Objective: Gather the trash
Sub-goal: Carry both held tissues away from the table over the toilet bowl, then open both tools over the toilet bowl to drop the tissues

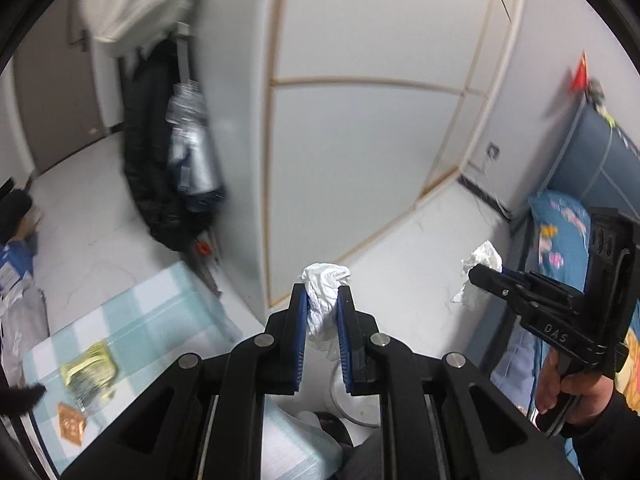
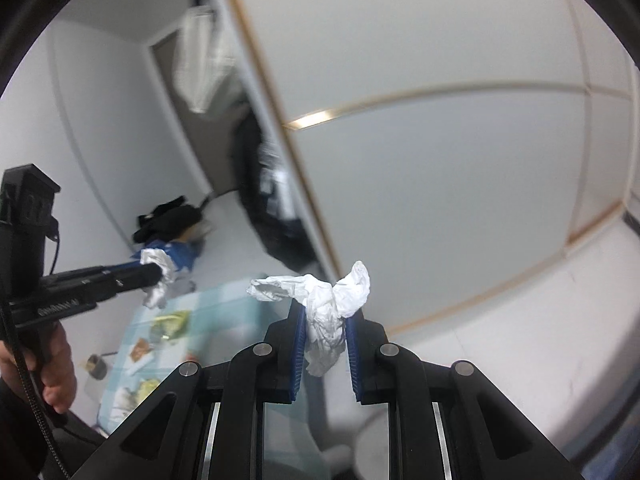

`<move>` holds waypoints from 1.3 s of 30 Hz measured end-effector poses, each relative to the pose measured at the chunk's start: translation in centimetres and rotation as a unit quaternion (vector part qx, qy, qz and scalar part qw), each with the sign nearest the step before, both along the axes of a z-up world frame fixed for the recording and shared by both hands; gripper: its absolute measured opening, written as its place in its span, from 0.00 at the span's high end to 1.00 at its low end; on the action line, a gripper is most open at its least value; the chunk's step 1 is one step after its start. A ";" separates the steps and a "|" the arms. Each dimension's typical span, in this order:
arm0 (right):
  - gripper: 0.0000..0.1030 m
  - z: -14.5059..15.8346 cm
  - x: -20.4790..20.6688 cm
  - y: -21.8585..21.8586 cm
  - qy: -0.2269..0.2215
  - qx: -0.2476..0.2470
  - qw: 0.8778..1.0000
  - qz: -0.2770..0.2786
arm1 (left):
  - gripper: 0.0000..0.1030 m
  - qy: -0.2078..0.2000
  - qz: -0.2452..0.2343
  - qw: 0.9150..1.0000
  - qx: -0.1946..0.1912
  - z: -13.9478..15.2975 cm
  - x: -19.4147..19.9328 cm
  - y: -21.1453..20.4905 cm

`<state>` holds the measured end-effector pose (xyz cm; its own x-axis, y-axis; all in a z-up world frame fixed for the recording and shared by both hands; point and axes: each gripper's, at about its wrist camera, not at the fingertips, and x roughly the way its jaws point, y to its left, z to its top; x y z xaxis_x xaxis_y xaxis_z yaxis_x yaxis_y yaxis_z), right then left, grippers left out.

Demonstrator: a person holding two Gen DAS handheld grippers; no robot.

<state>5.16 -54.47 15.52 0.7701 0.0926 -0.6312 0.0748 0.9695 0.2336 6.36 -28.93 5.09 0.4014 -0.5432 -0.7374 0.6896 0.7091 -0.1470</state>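
Tissue [image 1: 325,304], crumpled and white, sits clamped between the blue pads [image 1: 301,332] of the left gripper [image 1: 323,312], held in the air above the checked tablecloth [image 1: 160,312]. A second crumpled tissue wad [image 2: 328,320] is clamped the same way in the right gripper [image 2: 326,328], with loose flaps spreading above the fingertips. Both grippers are therefore closed on paper, not released.

Handling judgement: the wads look very light, soft and fully compressible, with no stiffness and no fragility of concern. They should not slip under modest pressure, but a thin flap may tear or pull free. The best hold is across the dense middle of the crumple, as both pairs of pads now have it, not on an outlying flap.

View differences: the left wrist view shows the right gripper from the side, at the right edge, with its wad at the tip and the person's right hand [image 1: 560,376] on the handle. It also shows a bed [image 1: 568,232] with patterned bedding and a round white rim [image 1: 352,400] below the jaws, possibly a bin; this cannot be confirmed. The right wrist view shows the left gripper from the side, the left hand [image 2: 52,372], and further wrappers [image 2: 168,324] lying on the tablecloth, which in the left view appear only as a blurred yellow wrapper [image 1: 90,368].
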 end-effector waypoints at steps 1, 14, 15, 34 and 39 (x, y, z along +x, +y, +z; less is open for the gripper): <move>0.83 -0.7 -0.3 -0.7 0.007 0.003 1.000 -0.009 | 0.90 0.006 -0.011 1.000 0.009 -0.4 0.0 -1.2; 0.83 -10.8 -2.1 -8.0 0.107 0.055 0.988 -0.093 | 0.90 0.125 -0.142 0.977 0.102 -9.3 2.8 -11.4; 0.83 -11.7 -2.0 -8.0 0.117 0.061 0.986 -0.097 | 0.90 0.140 -0.148 0.973 0.110 -10.5 2.9 -12.0; 0.82 -27.7 -3.9 -8.7 0.288 0.141 0.941 -0.108 | 0.90 0.329 -0.219 0.879 0.268 -27.4 0.9 -16.8; 0.80 -29.8 -3.8 -8.4 0.313 0.148 0.933 -0.095 | 0.89 0.348 -0.207 0.869 0.286 -29.8 0.7 -16.9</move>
